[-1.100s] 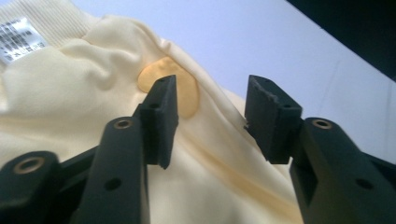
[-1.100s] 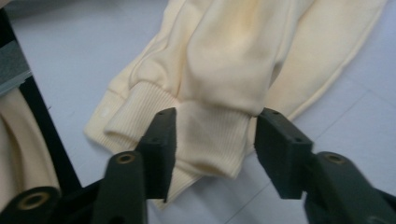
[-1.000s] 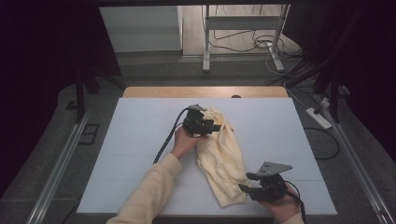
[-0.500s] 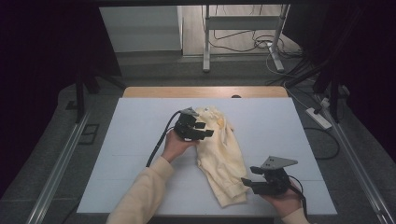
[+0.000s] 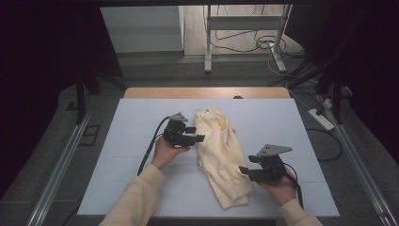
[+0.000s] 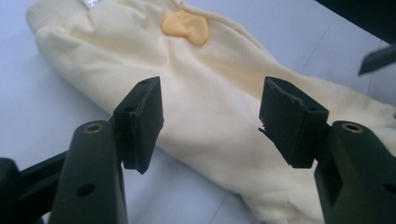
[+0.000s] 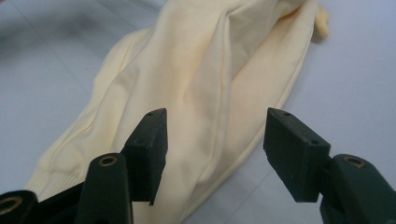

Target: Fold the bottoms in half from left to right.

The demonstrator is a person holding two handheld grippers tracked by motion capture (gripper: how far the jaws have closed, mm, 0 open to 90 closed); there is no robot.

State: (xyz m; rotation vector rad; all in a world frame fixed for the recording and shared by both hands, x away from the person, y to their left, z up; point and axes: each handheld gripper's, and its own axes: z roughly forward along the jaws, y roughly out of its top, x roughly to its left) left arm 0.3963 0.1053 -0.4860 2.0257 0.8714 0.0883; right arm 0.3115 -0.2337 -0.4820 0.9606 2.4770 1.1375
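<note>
Pale blue-white table [image 5: 141, 188] with a wooden far edge, a crumpled cream garment [image 5: 221, 150] lying along its middle.

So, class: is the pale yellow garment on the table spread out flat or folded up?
Folded. The garment lies as a long narrow bundle between the left gripper and right gripper, with lengthwise creases and layered edges, not opened out.
</note>
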